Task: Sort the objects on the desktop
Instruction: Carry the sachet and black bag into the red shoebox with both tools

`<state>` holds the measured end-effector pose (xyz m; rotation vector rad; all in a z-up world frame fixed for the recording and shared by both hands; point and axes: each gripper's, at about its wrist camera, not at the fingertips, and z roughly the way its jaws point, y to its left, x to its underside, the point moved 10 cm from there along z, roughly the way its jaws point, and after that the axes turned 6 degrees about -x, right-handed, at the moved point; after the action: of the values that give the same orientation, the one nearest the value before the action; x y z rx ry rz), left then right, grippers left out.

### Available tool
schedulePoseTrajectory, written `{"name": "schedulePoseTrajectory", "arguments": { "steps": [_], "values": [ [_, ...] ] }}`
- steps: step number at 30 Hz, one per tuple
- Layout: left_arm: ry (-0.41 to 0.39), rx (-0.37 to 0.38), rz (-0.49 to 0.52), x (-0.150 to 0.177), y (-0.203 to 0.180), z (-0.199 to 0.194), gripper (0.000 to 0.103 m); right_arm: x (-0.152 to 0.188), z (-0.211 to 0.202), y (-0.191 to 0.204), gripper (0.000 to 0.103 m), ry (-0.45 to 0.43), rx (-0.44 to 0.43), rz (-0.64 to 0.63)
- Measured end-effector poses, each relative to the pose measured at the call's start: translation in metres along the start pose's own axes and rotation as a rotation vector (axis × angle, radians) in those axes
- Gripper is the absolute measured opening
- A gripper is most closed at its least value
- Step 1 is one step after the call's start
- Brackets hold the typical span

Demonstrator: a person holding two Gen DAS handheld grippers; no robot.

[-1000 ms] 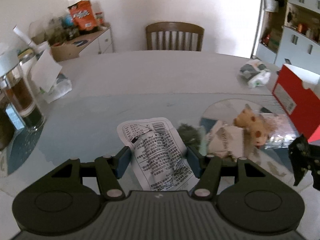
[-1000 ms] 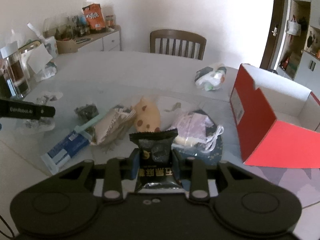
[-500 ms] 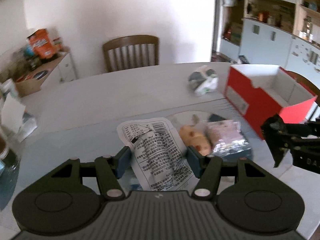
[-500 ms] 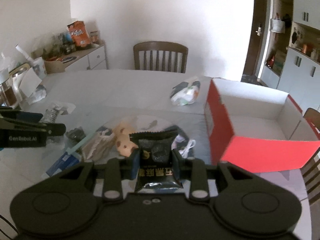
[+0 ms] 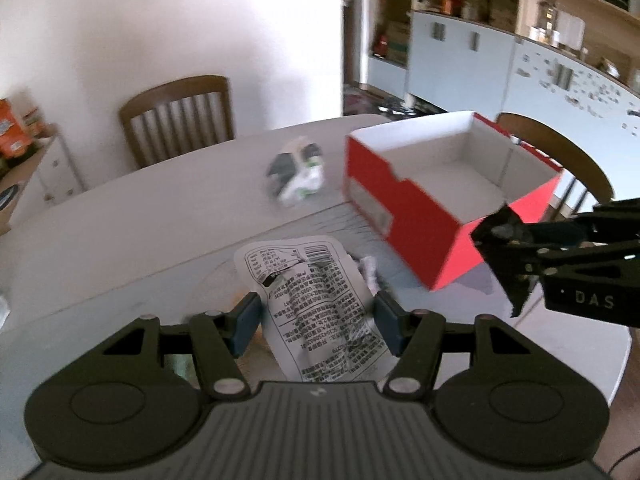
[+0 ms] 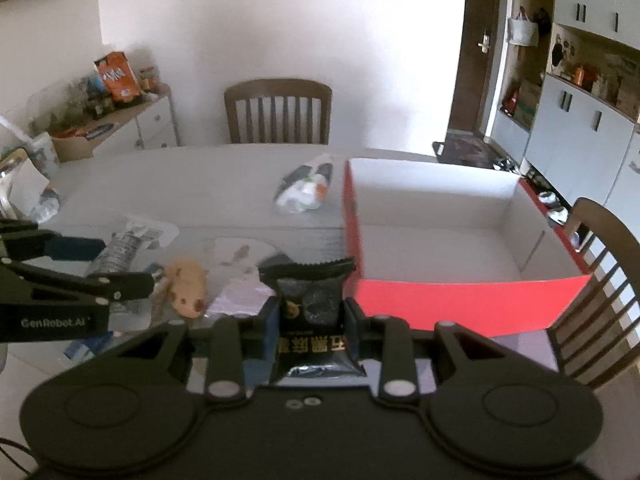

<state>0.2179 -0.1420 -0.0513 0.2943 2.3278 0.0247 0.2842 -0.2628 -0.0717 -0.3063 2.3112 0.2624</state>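
Left to right: the left gripper (image 5: 316,322) is carrying a white printed packet (image 5: 316,312), its fingers spread only to the packet's width and pressing its two edges, the packet standing up between them above the counter (image 5: 140,232). The right gripper (image 6: 310,318) is clamping a black snack pouch (image 6: 310,300) at mid-height, its fingers narrowly set against the pouch's sides. Both items are hanging in the air short of the red box (image 6: 460,300), whose white interior looks bare and whose near wall is lying just ahead of the right gripper. A plush toy (image 6: 188,286) and other loose items are waiting on the counter between the two grippers.

Judged step: transport to the box. To do it well, each gripper should be clearing the red rim before descending, entering one at a time so that the two do not collide, and releasing low inside. The crinkled packet may be slipping if squeezed lightly; the hold should stay firm until it is over the box floor.
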Motion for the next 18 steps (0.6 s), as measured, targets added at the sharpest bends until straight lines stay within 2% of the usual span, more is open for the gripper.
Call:
{"name": "schedulePoseTrajectory", "arguments": {
  "steps": [13,18],
  "values": [
    [0.018,0.073,0.078,-0.057,-0.063,0.013,0.061,-0.022,-0.012,-0.062,0.033,0.031,0.007,-0.003],
    [0.014,0.084,0.102,-0.075,-0.083,0.02,0.061,-0.033,-0.012,-0.083,0.033,0.037,-0.021,-0.008]
  ]
}}
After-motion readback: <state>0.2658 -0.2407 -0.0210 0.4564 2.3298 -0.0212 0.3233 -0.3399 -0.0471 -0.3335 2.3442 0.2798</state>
